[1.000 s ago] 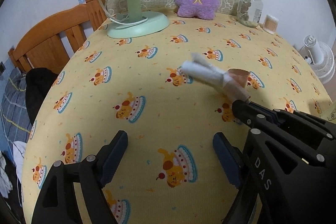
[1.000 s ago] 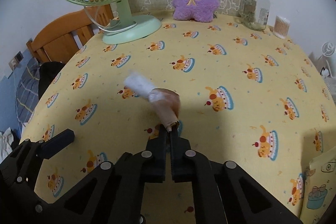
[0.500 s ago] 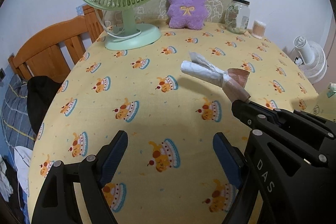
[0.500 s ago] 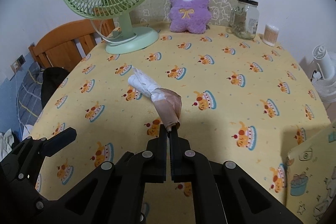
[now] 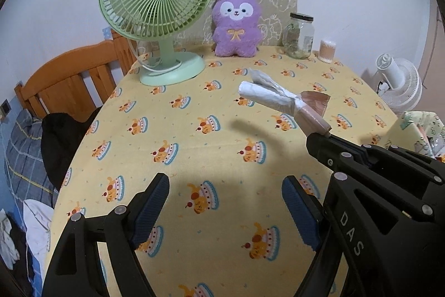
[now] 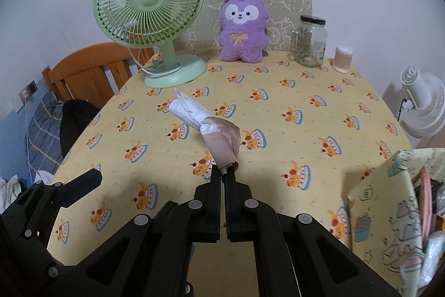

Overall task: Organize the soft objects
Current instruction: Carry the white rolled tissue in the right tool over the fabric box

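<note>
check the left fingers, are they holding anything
No, the left gripper is open with only the tablecloth between its fingers; the right gripper holds the rolled bundle.

right gripper (image 6: pixel 223 175) fingers clamped on rolled bundle (image 6: pixel 205 127) | above yellow tablecloth (image 6: pixel 278 135) | storage box (image 6: pixel 389 208) lower right

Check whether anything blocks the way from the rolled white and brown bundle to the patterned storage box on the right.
Nothing visible does. The right gripper holds the rolled white and brown bundle clear above the yellow cake-print tablecloth, and the cloth between it and the patterned storage box is bare.
</note>
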A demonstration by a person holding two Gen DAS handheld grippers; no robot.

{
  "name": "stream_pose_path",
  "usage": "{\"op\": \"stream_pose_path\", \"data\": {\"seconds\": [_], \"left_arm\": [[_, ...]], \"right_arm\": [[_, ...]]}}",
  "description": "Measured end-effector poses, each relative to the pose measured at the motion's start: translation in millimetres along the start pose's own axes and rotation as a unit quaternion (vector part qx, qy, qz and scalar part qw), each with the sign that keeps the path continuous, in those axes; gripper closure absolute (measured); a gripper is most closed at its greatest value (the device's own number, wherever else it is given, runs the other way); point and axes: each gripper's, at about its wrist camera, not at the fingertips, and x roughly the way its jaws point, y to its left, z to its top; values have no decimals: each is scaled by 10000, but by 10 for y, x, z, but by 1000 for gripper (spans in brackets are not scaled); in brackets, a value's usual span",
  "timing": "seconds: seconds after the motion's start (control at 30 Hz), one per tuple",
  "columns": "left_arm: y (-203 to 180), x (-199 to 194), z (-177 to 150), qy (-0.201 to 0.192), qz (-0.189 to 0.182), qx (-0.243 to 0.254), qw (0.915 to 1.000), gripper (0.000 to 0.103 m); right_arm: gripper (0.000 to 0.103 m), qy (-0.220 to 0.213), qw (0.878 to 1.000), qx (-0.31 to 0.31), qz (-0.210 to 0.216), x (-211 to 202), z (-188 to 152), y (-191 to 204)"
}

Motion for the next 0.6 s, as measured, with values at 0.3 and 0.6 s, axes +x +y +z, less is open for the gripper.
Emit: {"op": "stream_pose_path", "data": {"seconds": [0.3,0.6], "left_arm": [[-91,-337,20,-236,-10,36,9997,18],[-257,-675,26,-464,-42,130,9988,16]], "right_arm": [[99,-218,9998,31,36,-356,19,-44],[99,-467,9989,87,9,-772,1,-118]]}}
